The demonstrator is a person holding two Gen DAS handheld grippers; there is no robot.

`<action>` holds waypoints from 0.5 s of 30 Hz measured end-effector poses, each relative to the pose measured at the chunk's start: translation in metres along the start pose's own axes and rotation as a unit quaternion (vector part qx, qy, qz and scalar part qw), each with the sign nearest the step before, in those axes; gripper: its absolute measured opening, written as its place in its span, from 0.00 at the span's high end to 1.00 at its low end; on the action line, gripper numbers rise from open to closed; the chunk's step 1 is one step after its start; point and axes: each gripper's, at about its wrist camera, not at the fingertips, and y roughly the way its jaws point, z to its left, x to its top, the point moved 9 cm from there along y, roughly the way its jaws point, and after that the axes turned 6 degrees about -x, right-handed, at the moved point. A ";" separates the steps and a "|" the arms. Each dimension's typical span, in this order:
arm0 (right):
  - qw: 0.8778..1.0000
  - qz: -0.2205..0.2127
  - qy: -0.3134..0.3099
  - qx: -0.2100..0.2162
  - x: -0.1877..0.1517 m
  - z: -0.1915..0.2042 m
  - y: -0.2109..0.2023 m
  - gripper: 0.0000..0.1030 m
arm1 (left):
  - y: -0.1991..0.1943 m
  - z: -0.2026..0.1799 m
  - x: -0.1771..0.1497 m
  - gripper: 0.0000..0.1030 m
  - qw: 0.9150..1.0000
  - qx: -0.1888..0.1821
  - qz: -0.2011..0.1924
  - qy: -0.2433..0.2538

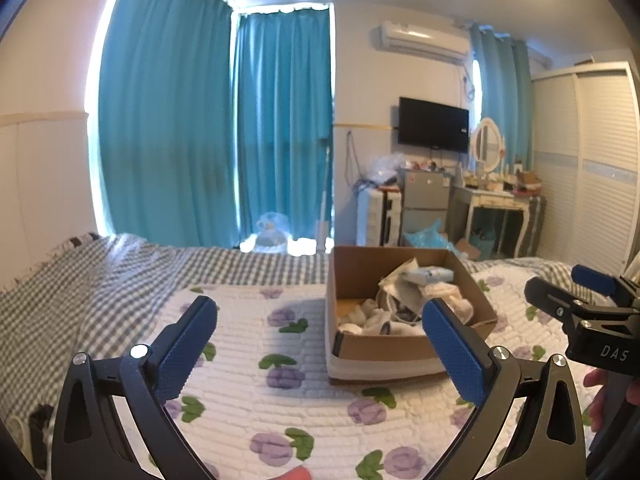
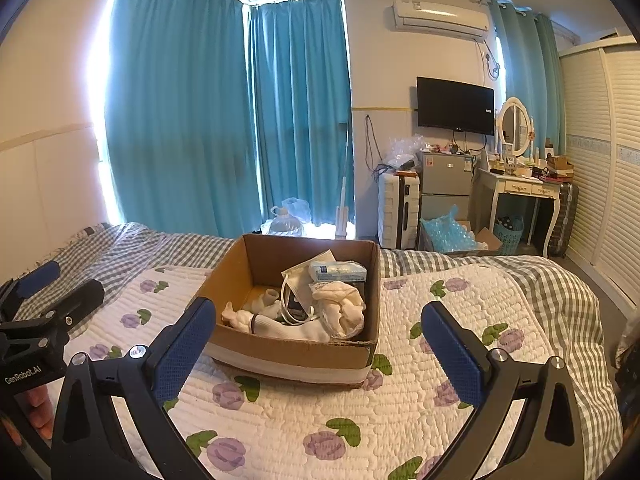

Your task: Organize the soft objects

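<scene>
Cardboard box (image 1: 400,350) contents partly behind left gripper's (image 1: 320,344) blue finger.

Teal curtains (image 2: 224,112) hang across the far windows, with an air conditioner (image 2: 440,16) high on the white wall to their right. Below it a black TV (image 2: 455,105) is mounted above a small grey fridge (image 2: 445,184), and a white suitcase (image 2: 398,210) stands just beside the fridge. A white dressing table (image 2: 520,192) carries an oval mirror (image 2: 514,126). A louvred wardrobe (image 2: 600,160) fills the right wall. A checked sheet (image 1: 100,272) covers the bed under a floral quilt (image 1: 256,364)
</scene>
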 end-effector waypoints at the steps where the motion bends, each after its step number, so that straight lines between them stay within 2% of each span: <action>1: 1.000 0.000 0.000 0.000 0.000 0.000 0.000 0.00 | 0.000 0.000 0.000 0.00 1.000 0.001 0.000 0.000; 15: 1.000 0.007 0.006 0.010 -0.005 0.002 0.003 0.00 | -0.003 0.001 0.000 0.00 1.000 0.003 0.002 0.003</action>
